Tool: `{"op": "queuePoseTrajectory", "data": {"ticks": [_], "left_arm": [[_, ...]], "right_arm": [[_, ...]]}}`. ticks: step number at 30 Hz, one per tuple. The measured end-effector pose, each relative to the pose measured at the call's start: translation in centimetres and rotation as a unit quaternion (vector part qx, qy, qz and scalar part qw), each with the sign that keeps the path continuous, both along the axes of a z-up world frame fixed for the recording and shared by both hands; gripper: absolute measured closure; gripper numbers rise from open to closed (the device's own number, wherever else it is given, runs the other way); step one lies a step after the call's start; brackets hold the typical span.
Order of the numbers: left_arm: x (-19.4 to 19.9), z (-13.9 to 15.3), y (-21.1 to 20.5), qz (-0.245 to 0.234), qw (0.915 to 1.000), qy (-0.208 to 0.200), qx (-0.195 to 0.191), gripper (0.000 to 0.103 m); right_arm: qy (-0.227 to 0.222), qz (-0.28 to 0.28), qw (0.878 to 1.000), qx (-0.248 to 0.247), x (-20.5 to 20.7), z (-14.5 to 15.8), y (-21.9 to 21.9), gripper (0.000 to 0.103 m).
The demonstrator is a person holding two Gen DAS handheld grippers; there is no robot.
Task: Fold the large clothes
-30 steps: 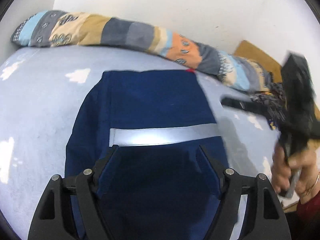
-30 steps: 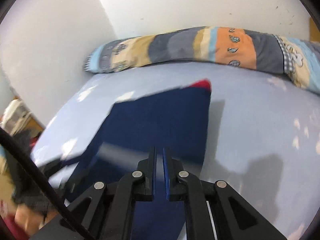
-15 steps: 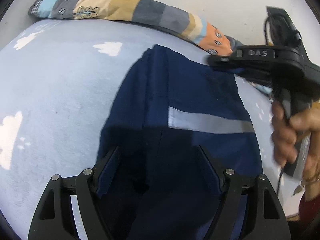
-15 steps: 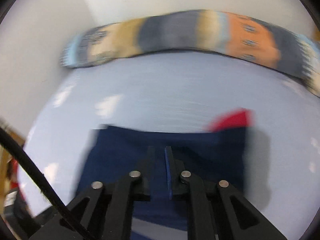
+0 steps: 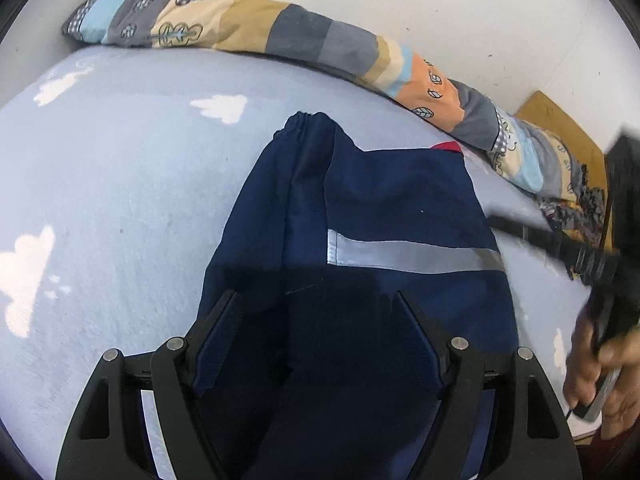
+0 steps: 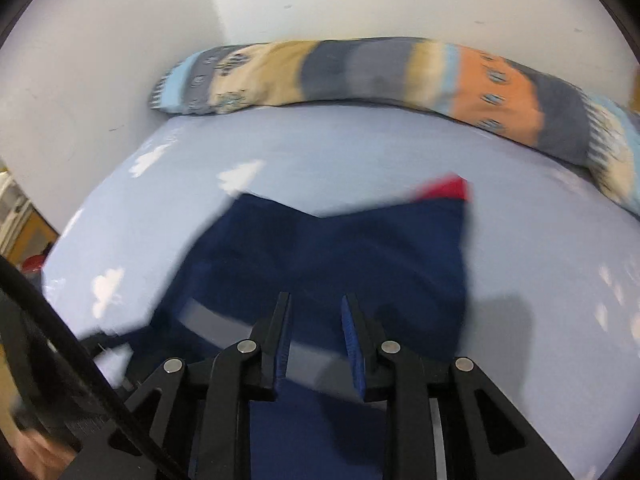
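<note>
Both tongs, left (image 5: pixel 316 316) and right (image 6: pixel 316 320), spread empty over smooth navy garment (image 5: pixel 360 200) (grey reflective stripe (image 5: pixel 412 254))

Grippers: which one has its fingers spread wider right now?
The left gripper: its fingers stand far apart over the navy garment. The right gripper is open too, but with only a narrow gap between its blue pads.
</note>
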State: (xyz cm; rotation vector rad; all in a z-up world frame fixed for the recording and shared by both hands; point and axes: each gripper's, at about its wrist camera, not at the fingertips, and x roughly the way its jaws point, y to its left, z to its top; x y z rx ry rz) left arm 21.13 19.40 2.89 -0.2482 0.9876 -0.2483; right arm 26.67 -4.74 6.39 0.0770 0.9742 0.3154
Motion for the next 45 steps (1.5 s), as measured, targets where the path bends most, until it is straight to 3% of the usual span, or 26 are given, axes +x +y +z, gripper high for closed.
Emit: {"op": "queuePoseTrajectory", "data": {"ticks": [2,4,6,9,11,14,17,21,24,28,32,33,35,37,40,45], "left_arm": [[0.2,-0.8,-0.6,-0.001,0.9997,0.013,0.021,0.027],[0.2,-1.7,-1.1,-0.001,0.9988,0.021,0.043,0.027],[-0.4,-1.3,-1.6,-0.004,0.9979,0.01,0.064,0.027],[-1.7,0.1,-2.2,-0.025,0.9967,-0.008,0.077,0.027],[-3.1,1.1,-2.6,-0.046,0.9942,-0.021,0.095,0.027],[-5.5,2.0,-3.5,-0.078,0.9898,-0.031,0.115,0.027],[-6.8,1.4,-5.0,-0.105,0.9849,-0.025,0.135,0.026],[-6.8,-1.5,-6.2,-0.112,0.9754,-0.006,0.19,0.007],[-6.0,-2.0,-5.5,-0.089,0.9823,0.016,0.164,0.004],[-6.2,-1.1,-5.6,-0.101,0.9804,0.002,0.169,0.01],[-6.0,2.2,-2.9,-0.065,0.9911,-0.033,0.111,0.012],[-5.8,3.0,-1.7,-0.044,0.994,-0.04,0.092,0.012],[-5.3,3.8,0.5,-0.004,0.9974,-0.04,0.06,0.012],[-5.0,4.0,1.7,0.02,0.9981,-0.037,0.044,0.012],[-4.7,3.6,2.4,0.036,0.9975,-0.031,0.052,0.012],[-3.9,1.6,2.2,0.05,0.99,-0.018,0.13,0.015]], "right_arm": [[0.045,-0.011,0.999,-0.016,-1.5,-3.0,-0.9,0.075],[0.06,0.009,0.998,-0.034,-1.5,-5.4,0.0,0.074],[0.059,0.023,0.997,-0.049,-2.1,-4.8,0.7,0.075],[0.07,0.024,0.997,0.015,-4.0,-1.3,-0.4,0.075],[0.062,0.035,0.997,0.012,-6.5,0.4,-0.4,0.075],[0.07,0.046,0.996,0.021,-10.9,1.0,-1.0,0.075],[0.09,0.045,0.994,0.039,-14.8,-0.4,-1.6,0.075],[0.11,0.042,0.993,0.002,-15.9,-4.3,-0.7,0.074],[0.129,0.041,0.99,0.023,-14.5,-5.9,-0.8,0.075],[0.146,0.035,0.987,0.059,-14.0,-6.1,-1.8,0.074],[0.132,0.031,0.986,0.094,-14.0,-4.2,-3.0,0.072],[0.122,0.026,0.986,0.109,-13.8,-3.5,-3.7,0.07],[0.113,0.003,0.985,0.129,-14.0,-2.8,-5.2,0.054],[0.11,-0.03,0.982,0.148,-13.5,-2.5,-6.9,0.053],[0.11,-0.047,0.98,0.161,-13.4,-2.5,-8.0,0.053],[0.112,-0.037,0.981,0.151,-13.2,-2.7,-6.8,0.053]]}}
